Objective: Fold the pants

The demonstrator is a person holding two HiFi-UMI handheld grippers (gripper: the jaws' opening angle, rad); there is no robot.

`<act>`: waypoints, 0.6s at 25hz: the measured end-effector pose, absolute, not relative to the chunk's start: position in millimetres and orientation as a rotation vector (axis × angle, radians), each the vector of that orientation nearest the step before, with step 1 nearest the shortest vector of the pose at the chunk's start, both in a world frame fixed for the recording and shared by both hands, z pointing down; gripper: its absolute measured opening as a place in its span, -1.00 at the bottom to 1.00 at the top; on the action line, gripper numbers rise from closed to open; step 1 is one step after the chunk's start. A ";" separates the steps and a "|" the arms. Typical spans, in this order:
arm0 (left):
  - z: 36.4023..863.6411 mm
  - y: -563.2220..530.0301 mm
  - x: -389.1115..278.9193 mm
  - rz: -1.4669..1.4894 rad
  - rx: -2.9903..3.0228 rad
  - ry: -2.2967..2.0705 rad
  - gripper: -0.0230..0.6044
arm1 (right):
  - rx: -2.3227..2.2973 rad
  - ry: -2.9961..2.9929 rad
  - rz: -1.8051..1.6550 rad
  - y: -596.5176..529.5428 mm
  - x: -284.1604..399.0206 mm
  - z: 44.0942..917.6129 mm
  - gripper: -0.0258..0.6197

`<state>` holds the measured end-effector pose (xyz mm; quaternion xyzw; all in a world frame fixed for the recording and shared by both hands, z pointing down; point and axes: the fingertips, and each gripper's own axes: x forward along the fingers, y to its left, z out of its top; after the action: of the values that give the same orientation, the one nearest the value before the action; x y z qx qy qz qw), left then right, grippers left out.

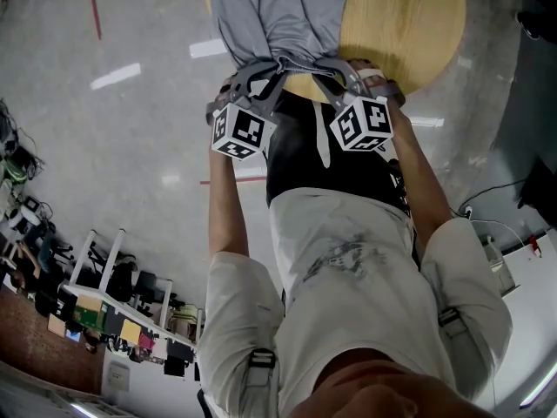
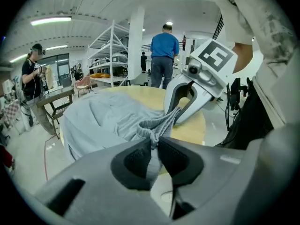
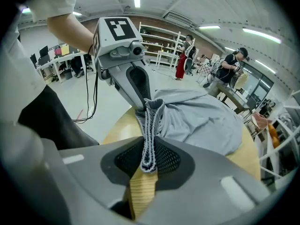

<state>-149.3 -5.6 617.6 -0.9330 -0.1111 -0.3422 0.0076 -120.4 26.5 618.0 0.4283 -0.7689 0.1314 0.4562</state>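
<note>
The gray pants (image 1: 274, 16) are lying at the top middle of the head view. They are spreading over a round wooden table (image 1: 409, 24) and drooping off its edge at the left of the left gripper view. Their stretchy waistband (image 3: 150, 118) is bunching up at the table's near edge, just above the two marker cubes.

The left gripper (image 1: 261, 70) is pinching one bit of that band, with its pads almost together and the cloth squeezed between them. The right gripper (image 1: 335, 75) is just beside it, also closed down tight, pressing on a folded strip of the band.

The pants are looking soft, light and floppy, not something that breaks. They are probably going to sag and slide when lifted. The ribbed band is the thickest part, so it seems the best place to hold, one gripper toward each end, letting the legs hang straight. A small pinch could slip out.

Farther out, the person's arms are reaching up from the lower frame, and shelves and other people are standing in the room behind.
</note>
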 end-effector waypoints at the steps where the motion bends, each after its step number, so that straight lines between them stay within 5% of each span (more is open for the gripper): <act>1: 617.2 -3.9 -150.5 -1.072 -2.924 -0.349 -0.73 | 1.053 -1.897 0.322 27.1 -120.7 617.0 -0.71; 15: 602.5 26.6 -153.0 -1.071 -2.992 -0.353 -0.75 | 0.981 -1.924 0.286 58.4 -124.3 601.8 -0.72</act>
<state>-153.0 26.6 602.5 -0.9354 -0.1104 -0.3349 -0.0281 -124.3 58.4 601.8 0.3991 -0.7827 0.1163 0.4632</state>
